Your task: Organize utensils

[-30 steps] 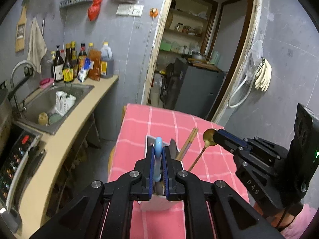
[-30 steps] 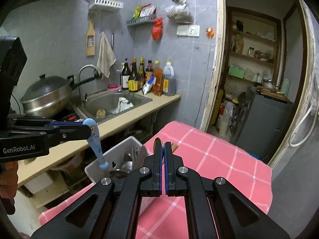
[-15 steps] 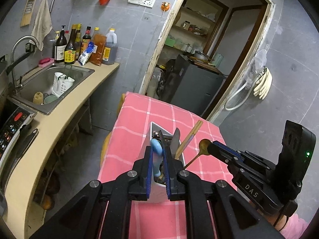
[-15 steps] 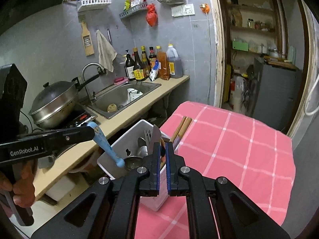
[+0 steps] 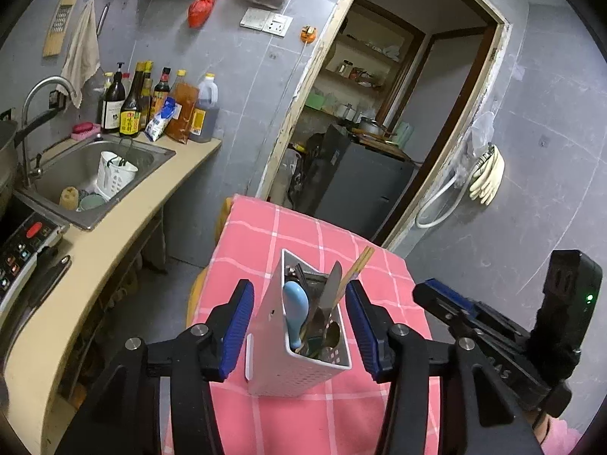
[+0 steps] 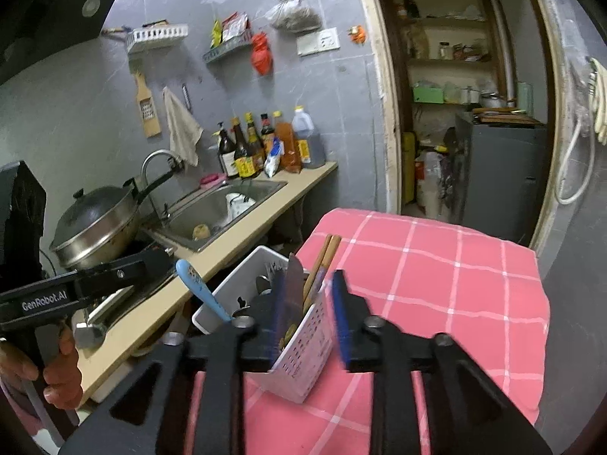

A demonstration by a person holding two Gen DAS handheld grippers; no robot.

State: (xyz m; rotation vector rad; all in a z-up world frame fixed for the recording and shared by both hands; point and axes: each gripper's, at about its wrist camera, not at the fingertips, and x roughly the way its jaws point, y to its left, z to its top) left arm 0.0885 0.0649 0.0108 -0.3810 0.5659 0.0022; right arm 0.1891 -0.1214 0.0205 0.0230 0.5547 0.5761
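The white holder point(image 5: 303, 345) stood upright on the pink checked cloth point(image 5: 265, 235), utensils leaning handle-up inside; the left gripper point(image 5: 299, 326) had just opened, its jaws apart either side of the blue spoon point(image 5: 295, 305); the right gripper point(image 6: 309, 314), likewise just opened, straddled the holder's near wall, gripping nothing.

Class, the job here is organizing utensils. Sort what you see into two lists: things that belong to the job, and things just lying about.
Belongs to the job:
caddy
blue spoon
knife
chopsticks

Just lying about:
bottles
sink
pot
grater
towel
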